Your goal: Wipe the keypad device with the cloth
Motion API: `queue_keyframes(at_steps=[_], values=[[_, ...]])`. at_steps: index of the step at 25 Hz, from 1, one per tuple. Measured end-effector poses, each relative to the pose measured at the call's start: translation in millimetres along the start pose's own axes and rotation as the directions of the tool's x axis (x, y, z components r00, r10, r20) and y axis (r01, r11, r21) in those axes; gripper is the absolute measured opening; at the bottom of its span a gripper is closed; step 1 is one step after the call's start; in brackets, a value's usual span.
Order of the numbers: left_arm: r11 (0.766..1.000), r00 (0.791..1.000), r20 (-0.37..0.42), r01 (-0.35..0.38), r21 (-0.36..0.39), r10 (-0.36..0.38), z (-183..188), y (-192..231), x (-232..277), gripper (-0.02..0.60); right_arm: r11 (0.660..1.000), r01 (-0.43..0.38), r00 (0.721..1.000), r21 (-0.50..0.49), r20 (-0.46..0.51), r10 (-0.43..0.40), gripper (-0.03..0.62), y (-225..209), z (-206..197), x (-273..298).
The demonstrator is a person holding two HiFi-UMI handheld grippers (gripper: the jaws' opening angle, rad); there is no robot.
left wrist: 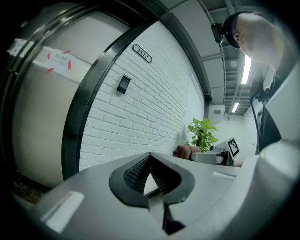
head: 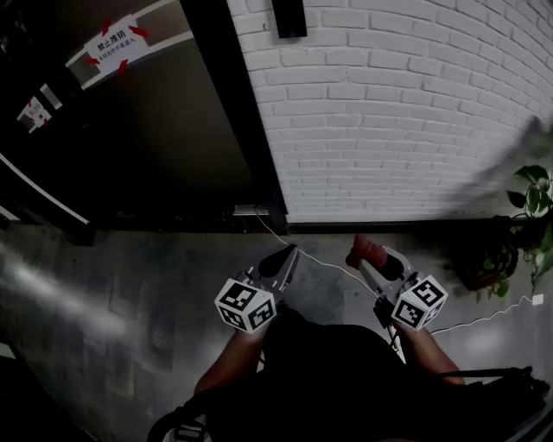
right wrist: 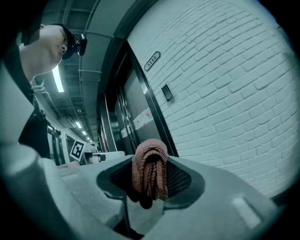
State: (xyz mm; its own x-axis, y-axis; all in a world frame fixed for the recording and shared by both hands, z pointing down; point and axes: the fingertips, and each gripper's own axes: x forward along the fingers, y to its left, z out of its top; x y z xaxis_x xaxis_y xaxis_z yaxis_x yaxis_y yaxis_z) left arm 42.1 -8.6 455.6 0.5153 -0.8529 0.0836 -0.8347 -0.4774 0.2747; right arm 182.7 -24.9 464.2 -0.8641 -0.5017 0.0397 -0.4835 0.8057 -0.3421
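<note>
While the right gripper (right wrist: 151,180) pinches the cloth (right wrist: 150,161), the left gripper (left wrist: 150,161) is closed, empty. The keypad (head: 289,17) sits high on the brick wall (head: 389,112).

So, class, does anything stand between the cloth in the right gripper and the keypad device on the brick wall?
Nothing visible does. The cloth, clamped in the right gripper, faces the keypad device on the white brick wall with only open air between; the left gripper sits off to the side.
</note>
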Motion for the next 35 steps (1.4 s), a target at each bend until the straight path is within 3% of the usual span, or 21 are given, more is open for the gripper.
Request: queue_keyframes(at_steps=[13,17,20,25,32,35], values=[[0.996,0.999,-0.033,-0.003,0.084,0.006,32.0,18.8,12.4,0.015,1.000,0.002,0.999,0.024,0.048,-0.003,0.146,-9.1,16.8,26.0],[0.994,1.000,-0.015,0.000,0.110,0.002,45.4,44.2,24.1,0.015,0.998,0.004,1.000,-0.060,0.029,-0.002,0.146,-15.9,32.4,58.7],[0.992,0.998,-0.042,0.042,0.116,-0.037,42.8,58.5,30.4,0.015,0.977,0.027,1.000,-0.211,0.008,-0.026,0.146,-16.0,50.0,87.9],[0.986,0.990,-0.084,0.121,0.117,-0.112,51.3,88.6,41.6,0.015,0.849,0.107,0.994,-0.518,0.042,-0.100,0.145,-18.1,116.9,154.5],[0.961,0.967,-0.112,0.245,0.130,-0.231,70.7,132.2,59.5,0.015,0.663,0.274,0.961,-0.697,0.180,-0.208,0.144,-20.5,231.2,237.4],[0.944,0.951,-0.129,0.298,0.141,-0.281,74.9,146.9,66.6,0.015,0.524,0.353,0.933,-0.775,0.250,-0.259,0.144,-21.1,270.1,260.2]])
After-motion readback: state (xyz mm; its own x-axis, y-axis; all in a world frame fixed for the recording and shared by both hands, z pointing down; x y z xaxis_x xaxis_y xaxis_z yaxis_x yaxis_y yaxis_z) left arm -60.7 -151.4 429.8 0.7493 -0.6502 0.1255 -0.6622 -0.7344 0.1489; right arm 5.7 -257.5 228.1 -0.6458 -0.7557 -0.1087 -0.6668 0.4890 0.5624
